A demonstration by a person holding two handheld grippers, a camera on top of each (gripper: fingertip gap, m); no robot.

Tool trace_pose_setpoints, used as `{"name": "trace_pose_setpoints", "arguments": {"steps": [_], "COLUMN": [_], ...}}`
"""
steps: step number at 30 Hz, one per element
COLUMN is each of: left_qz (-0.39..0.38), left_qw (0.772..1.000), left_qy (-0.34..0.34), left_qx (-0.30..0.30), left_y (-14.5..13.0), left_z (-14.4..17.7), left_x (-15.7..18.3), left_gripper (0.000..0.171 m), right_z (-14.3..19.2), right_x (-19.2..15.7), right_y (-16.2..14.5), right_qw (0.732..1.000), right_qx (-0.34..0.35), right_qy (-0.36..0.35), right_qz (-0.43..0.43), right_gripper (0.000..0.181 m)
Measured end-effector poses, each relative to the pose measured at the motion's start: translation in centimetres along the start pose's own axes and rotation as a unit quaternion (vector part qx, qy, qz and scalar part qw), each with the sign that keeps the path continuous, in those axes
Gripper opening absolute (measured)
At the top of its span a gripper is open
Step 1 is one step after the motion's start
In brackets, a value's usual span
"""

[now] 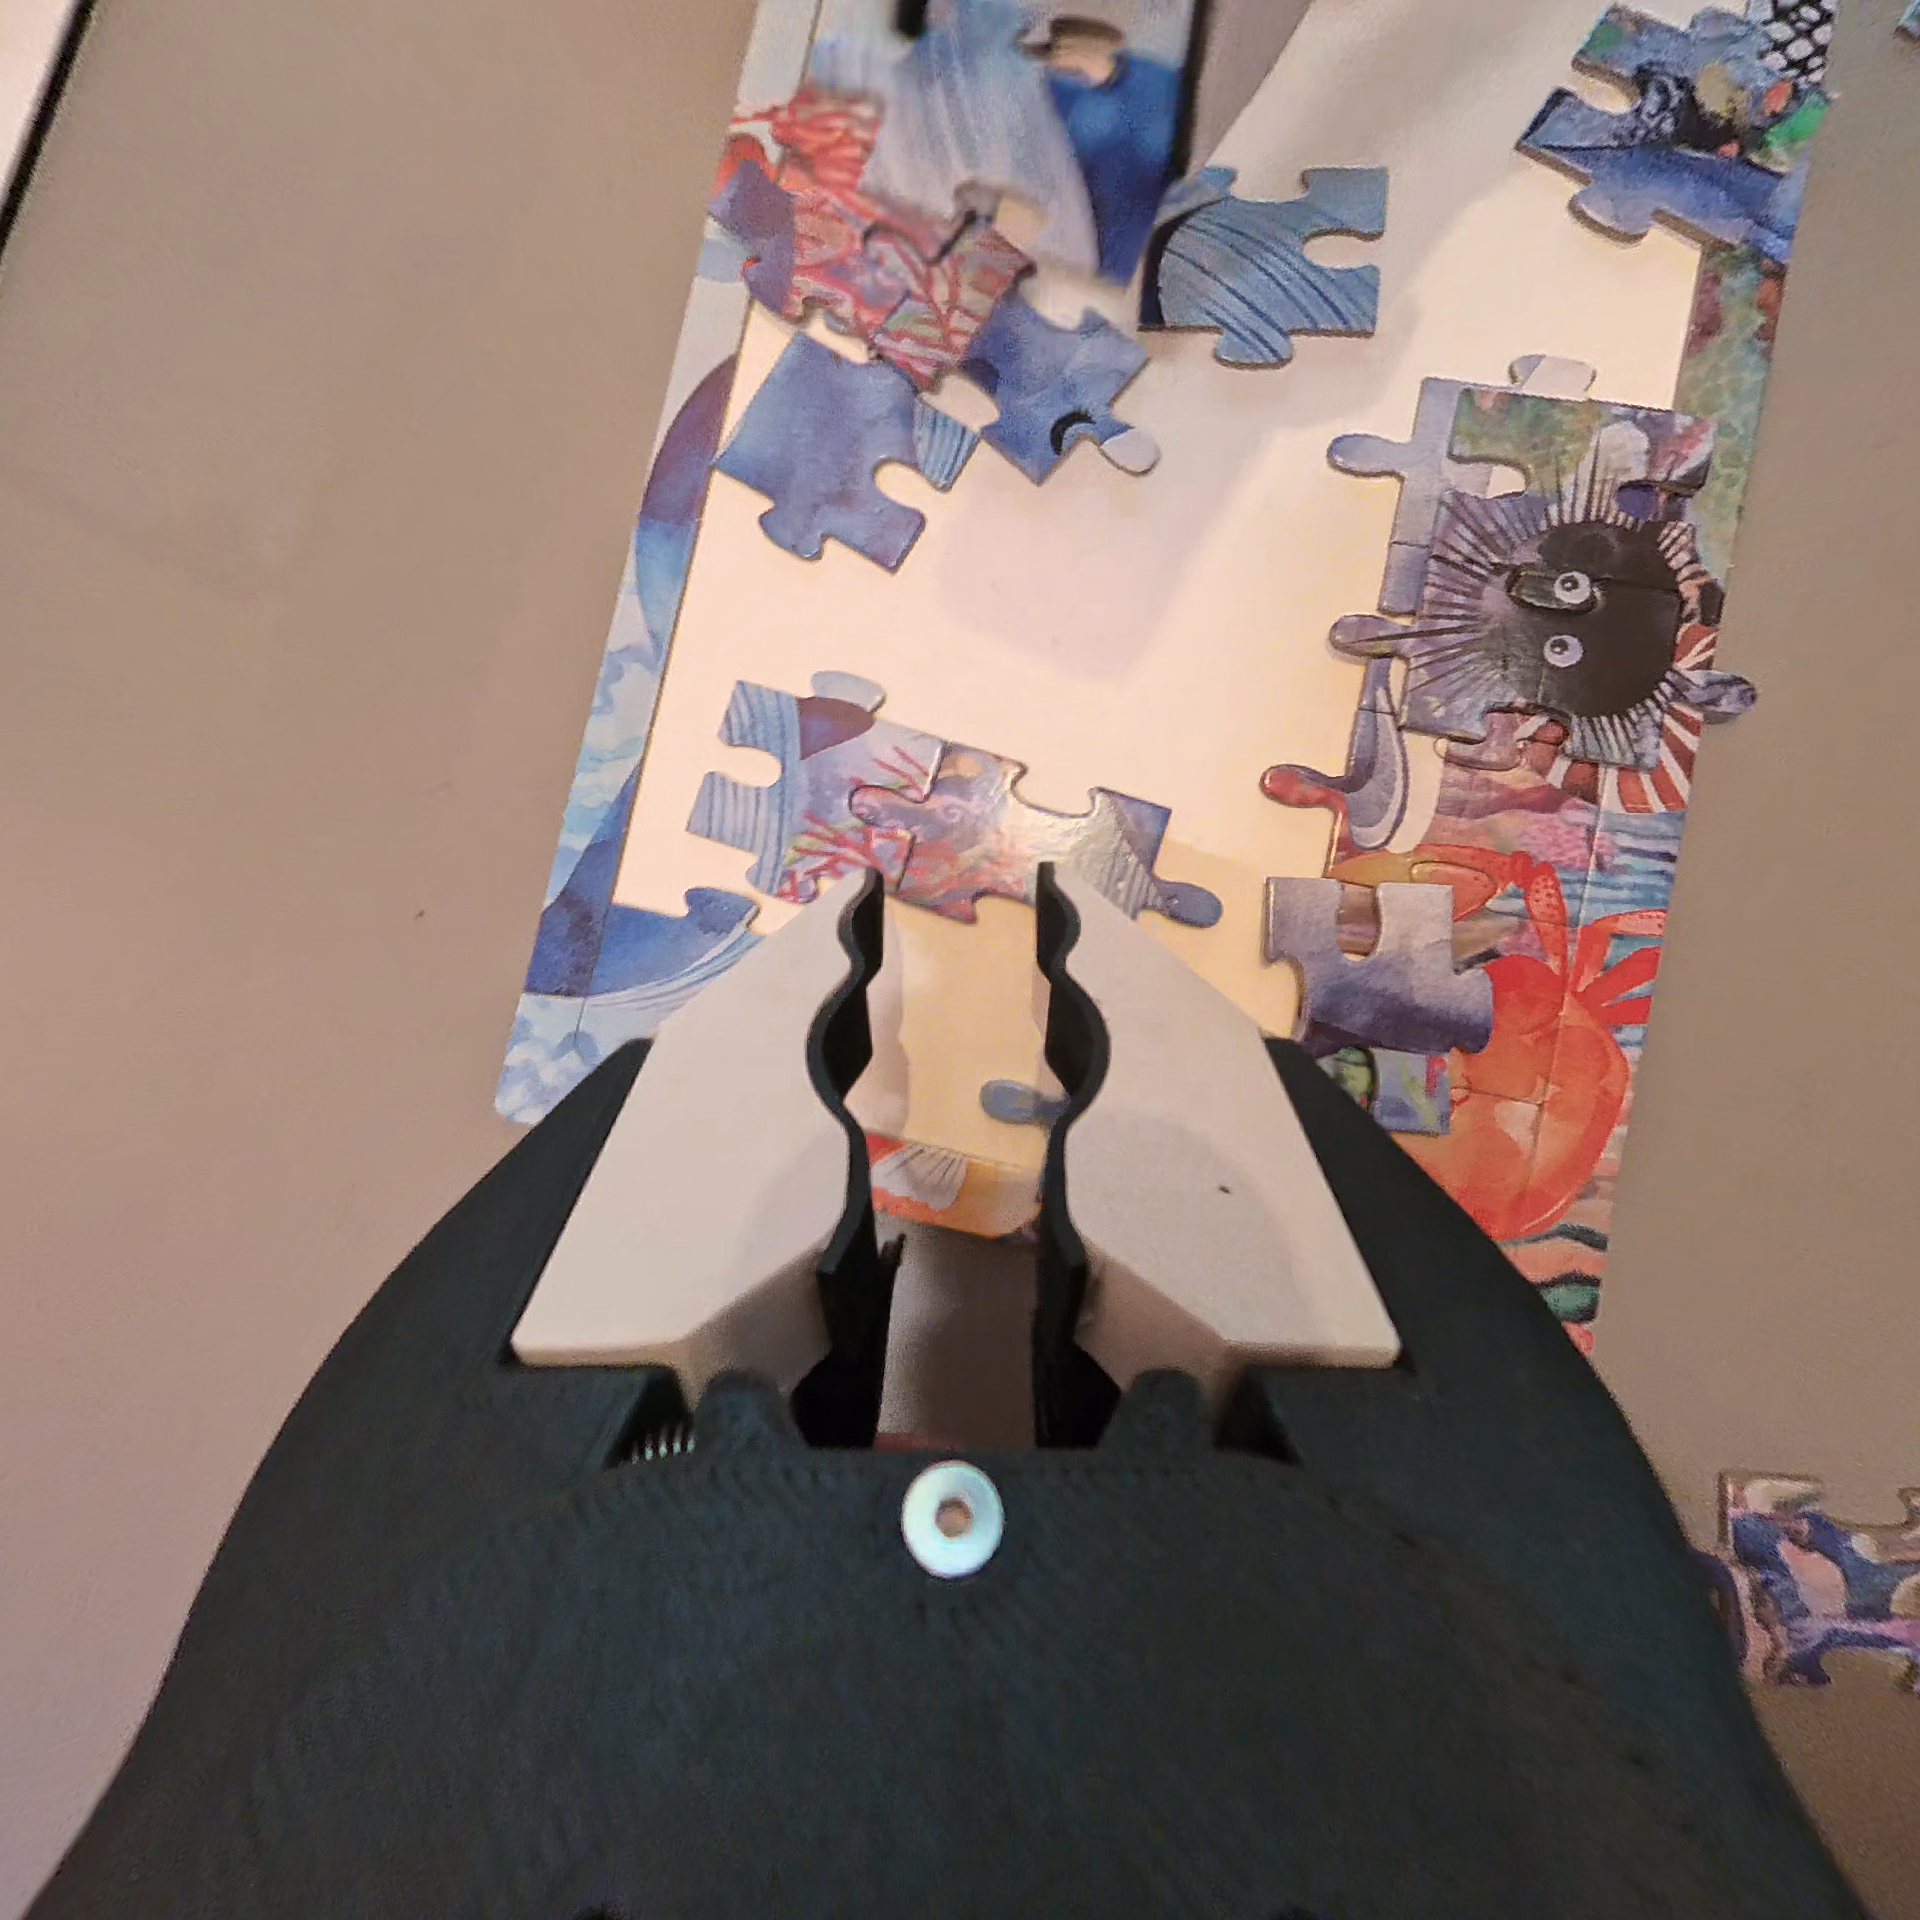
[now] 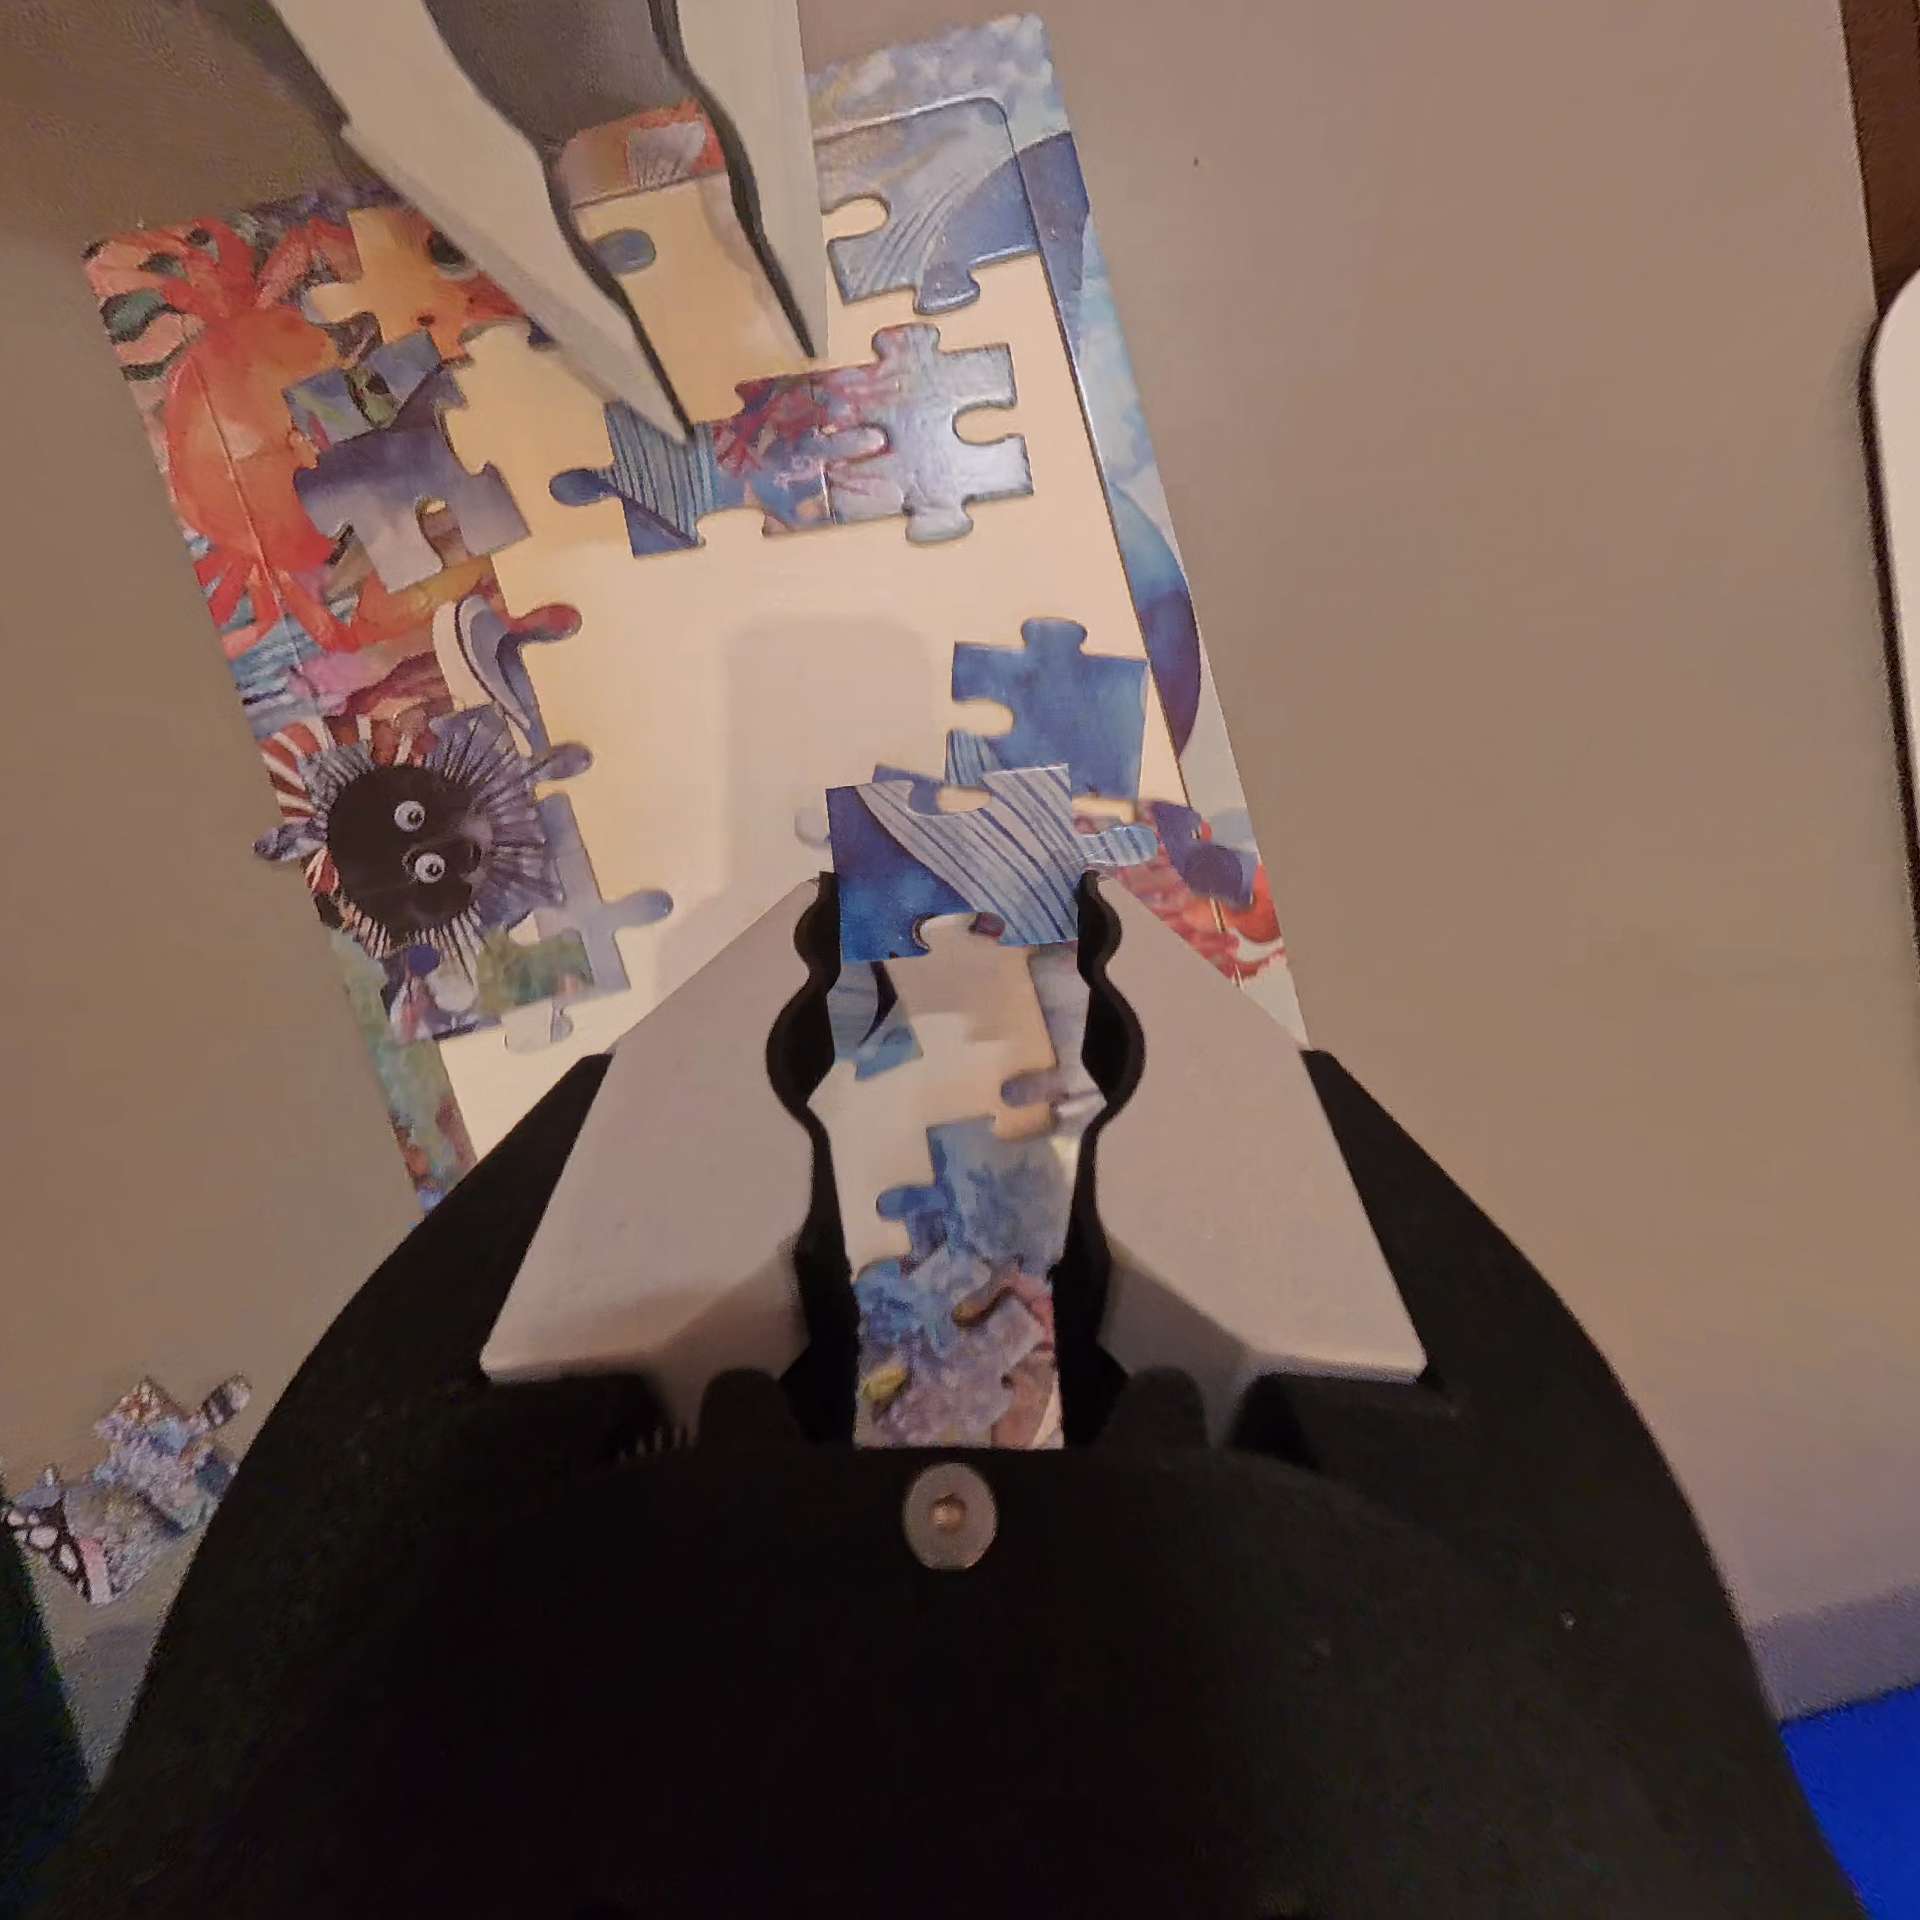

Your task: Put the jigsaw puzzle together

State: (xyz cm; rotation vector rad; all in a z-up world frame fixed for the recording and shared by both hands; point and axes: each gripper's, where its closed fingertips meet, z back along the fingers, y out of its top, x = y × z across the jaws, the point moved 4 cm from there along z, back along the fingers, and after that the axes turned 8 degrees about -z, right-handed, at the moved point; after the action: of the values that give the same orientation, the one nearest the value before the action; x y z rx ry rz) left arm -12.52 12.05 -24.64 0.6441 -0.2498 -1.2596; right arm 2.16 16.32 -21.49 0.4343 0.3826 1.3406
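The puzzle tray (image 1: 1039, 623) has a cream base and a printed sea border, and it also shows in the right wrist view (image 2: 727, 675). Fitted pieces with a black urchin (image 1: 1548, 613) and an orange crab (image 1: 1538, 1091) fill one side. My left gripper (image 1: 958, 883) is open and empty, its tips just above a joined row of pieces (image 1: 935, 821). It also shows in the right wrist view (image 2: 743, 390). My right gripper (image 2: 956, 888) is shut on a blue striped piece (image 2: 956, 862) and holds it above the tray, over loose blue pieces (image 2: 1049, 707).
Loose blue and red pieces (image 1: 883, 301) lie in the tray's far end. More pieces lie on the beige table outside the tray (image 1: 1808, 1569), (image 2: 135, 1475), and a cluster sits at the tray's far corner (image 1: 1683, 114). A white object (image 2: 1896, 520) stands at the right edge. The grippers' ends are close to 12 cm from one another.
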Motion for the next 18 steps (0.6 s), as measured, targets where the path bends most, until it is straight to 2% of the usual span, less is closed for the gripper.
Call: {"name": "trace_pose_setpoints", "arguments": {"steps": [3,8,18], "left_qz": [0.008,0.005,0.004], "left_qw": [1.000,1.000,1.000], "left_qy": [0.003,0.006,-0.008], "left_qx": [-0.006,-0.003,-0.023], "left_y": [-0.5,-0.3,-1.0], "left_z": [0.7,1.1,0.9], "left_x": [-0.3,-0.3,0.2], "left_gripper": [0.027,0.027,0.029], "right_z": [1.1,1.2,0.0], "right_x": [-0.4,-1.3,-3.9], "right_y": [-0.9,-2.4,-0.6], "right_qw": [1.000,1.000,0.996], "right_qx": [0.007,-0.022,0.006], "right_qy": [0.003,0.000,0.023], "right_qz": [0.000,0.013,0.085], "right_gripper": [0.044,0.044,0.044]}}
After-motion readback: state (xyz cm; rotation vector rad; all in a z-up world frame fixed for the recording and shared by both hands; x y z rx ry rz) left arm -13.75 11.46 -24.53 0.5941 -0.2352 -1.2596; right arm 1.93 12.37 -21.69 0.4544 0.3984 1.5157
